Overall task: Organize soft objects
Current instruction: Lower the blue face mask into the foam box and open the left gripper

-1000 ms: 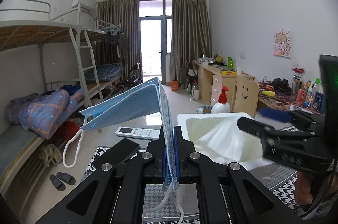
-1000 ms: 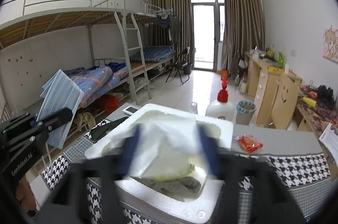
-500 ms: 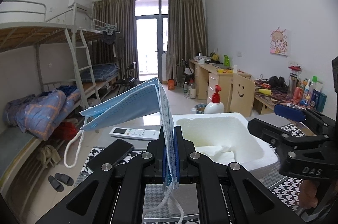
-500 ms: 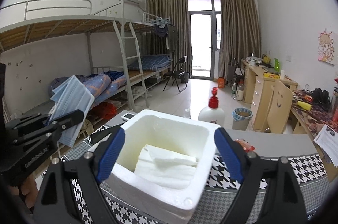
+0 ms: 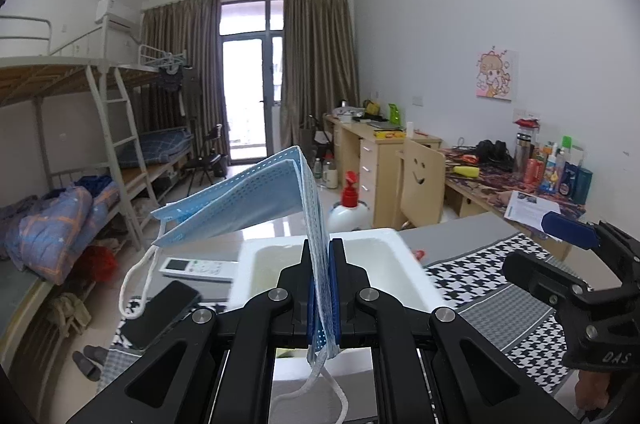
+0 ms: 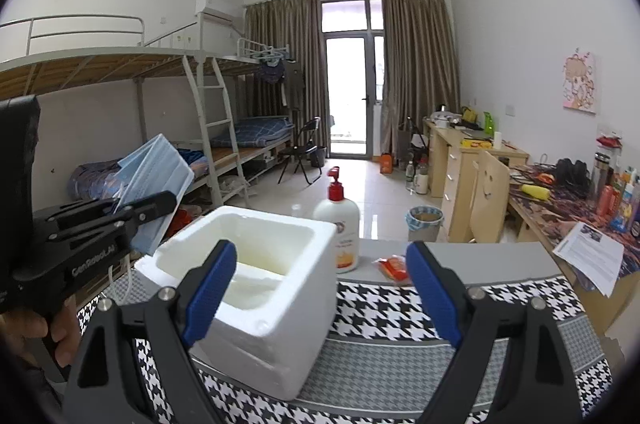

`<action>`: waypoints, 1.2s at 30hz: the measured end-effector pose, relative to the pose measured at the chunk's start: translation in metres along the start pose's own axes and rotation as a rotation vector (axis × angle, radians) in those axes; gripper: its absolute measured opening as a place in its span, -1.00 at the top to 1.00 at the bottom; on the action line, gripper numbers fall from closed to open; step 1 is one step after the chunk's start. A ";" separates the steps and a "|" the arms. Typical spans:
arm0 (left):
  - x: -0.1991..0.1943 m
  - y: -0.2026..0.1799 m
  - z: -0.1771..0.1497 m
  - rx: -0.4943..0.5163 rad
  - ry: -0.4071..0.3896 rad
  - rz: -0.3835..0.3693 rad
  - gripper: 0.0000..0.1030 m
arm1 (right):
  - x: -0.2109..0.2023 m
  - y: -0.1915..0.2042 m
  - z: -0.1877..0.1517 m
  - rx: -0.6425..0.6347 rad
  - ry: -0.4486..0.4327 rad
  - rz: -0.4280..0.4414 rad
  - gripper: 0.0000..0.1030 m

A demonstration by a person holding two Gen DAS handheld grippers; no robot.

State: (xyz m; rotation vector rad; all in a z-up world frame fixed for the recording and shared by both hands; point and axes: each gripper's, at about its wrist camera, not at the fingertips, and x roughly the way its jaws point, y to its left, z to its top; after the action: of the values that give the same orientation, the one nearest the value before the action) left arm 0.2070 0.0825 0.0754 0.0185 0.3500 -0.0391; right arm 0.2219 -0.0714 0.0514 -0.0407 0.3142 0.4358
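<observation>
So the left gripper (image 5: pixel 323 294) is clamped tight on a blue face mask (image 5: pixel 256 198), pinched right between the blue pads, with most of it fanning up and to the left and the ear loops dangling below. It's up in the air, just over the near edge of the white foam box (image 6: pixel 256 264) sitting on the houndstooth table (image 6: pixel 420 308). The right gripper (image 6: pixel 320 288) is spread wide with nothing in it, off to the box's right side. A lotion bottle (image 6: pixel 340 224) stands behind the box.

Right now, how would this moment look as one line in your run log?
left gripper: shut on blue face masks | right gripper: open, nothing held | white foam box: on houndstooth cloth
</observation>
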 end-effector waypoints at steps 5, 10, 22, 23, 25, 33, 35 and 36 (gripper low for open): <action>0.005 -0.013 0.001 0.014 0.010 -0.033 0.88 | -0.006 -0.009 -0.005 0.001 0.001 -0.034 -0.74; 0.012 -0.021 0.004 0.015 0.013 -0.059 0.88 | -0.012 -0.021 -0.010 0.018 0.005 -0.066 -0.76; 0.028 -0.028 0.006 0.019 0.030 -0.075 0.88 | -0.018 -0.036 -0.012 0.048 0.004 -0.108 -0.90; 0.029 -0.027 0.006 0.019 0.032 -0.075 0.88 | -0.018 -0.037 -0.012 0.048 0.005 -0.107 -0.90; 0.034 -0.027 0.006 0.014 0.041 -0.074 0.88 | -0.016 -0.037 -0.012 0.047 0.006 -0.108 -0.90; 0.051 -0.026 0.005 0.016 0.066 -0.061 0.87 | -0.014 -0.041 -0.014 0.054 0.021 -0.109 -0.90; 0.054 -0.025 0.005 0.017 0.071 -0.061 0.83 | -0.013 -0.041 -0.014 0.052 0.023 -0.108 -0.90; 0.054 -0.025 0.005 0.021 0.073 -0.058 0.71 | -0.012 -0.041 -0.015 0.049 0.024 -0.111 -0.90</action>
State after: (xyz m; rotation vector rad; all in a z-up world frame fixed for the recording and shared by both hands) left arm 0.2582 0.0558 0.0609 0.0300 0.4227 -0.0999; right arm 0.2243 -0.1152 0.0401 -0.0153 0.3445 0.3178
